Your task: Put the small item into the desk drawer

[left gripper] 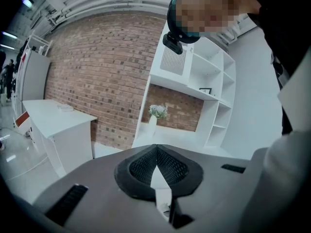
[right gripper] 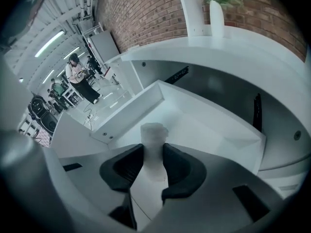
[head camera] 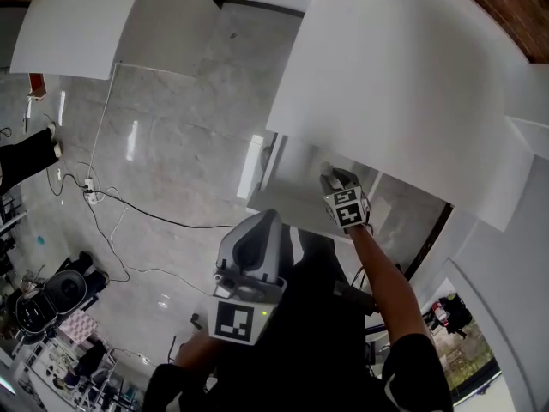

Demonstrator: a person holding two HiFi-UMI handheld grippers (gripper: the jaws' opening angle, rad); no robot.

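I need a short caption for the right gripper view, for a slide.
The right gripper holds a small white item at the open drawer of the desk.

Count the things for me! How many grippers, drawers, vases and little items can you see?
Grippers: 2, the left gripper shut and empty, the right gripper gripping the item
Open drawer: 1
Small item: 1
Vase with flowers: 1
Total: 5

You've got a brick wall (left gripper: 97,67) ahead, white shelves (left gripper: 214,96) right beside it, a vase (right gripper: 216,16) of flowers against the bricks, a cable (head camera: 171,221) snaking over the glossy floor (head camera: 180,136), a person (right gripper: 80,81) standing far off.
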